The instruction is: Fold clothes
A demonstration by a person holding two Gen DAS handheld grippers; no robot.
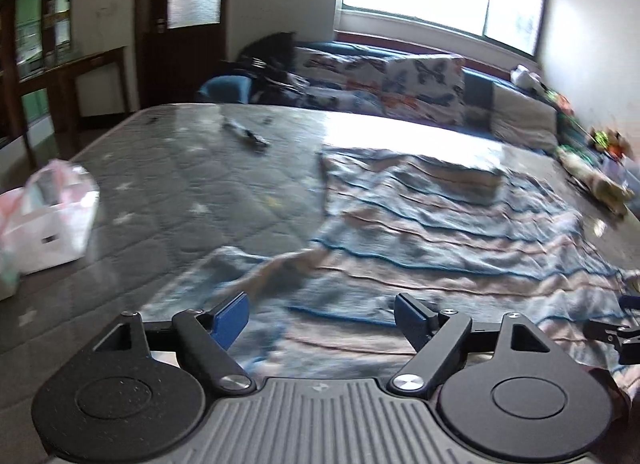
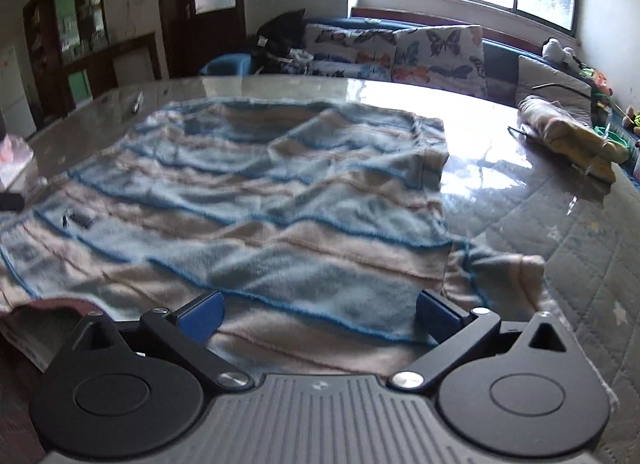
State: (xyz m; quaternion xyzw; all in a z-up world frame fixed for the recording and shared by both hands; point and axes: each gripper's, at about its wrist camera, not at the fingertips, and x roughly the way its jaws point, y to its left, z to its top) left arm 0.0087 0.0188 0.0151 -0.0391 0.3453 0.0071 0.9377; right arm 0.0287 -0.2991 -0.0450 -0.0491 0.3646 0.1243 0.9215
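On table point(image 2: 560, 232), striped garment point(image 2: 260, 192) spread, both grippers point(image 1: 320, 316) point(image 2: 320, 314) agape

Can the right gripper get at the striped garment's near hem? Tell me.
Probably yes. The right gripper is open just over the near hem of the striped garment, and nothing lies between its fingers and the cloth.
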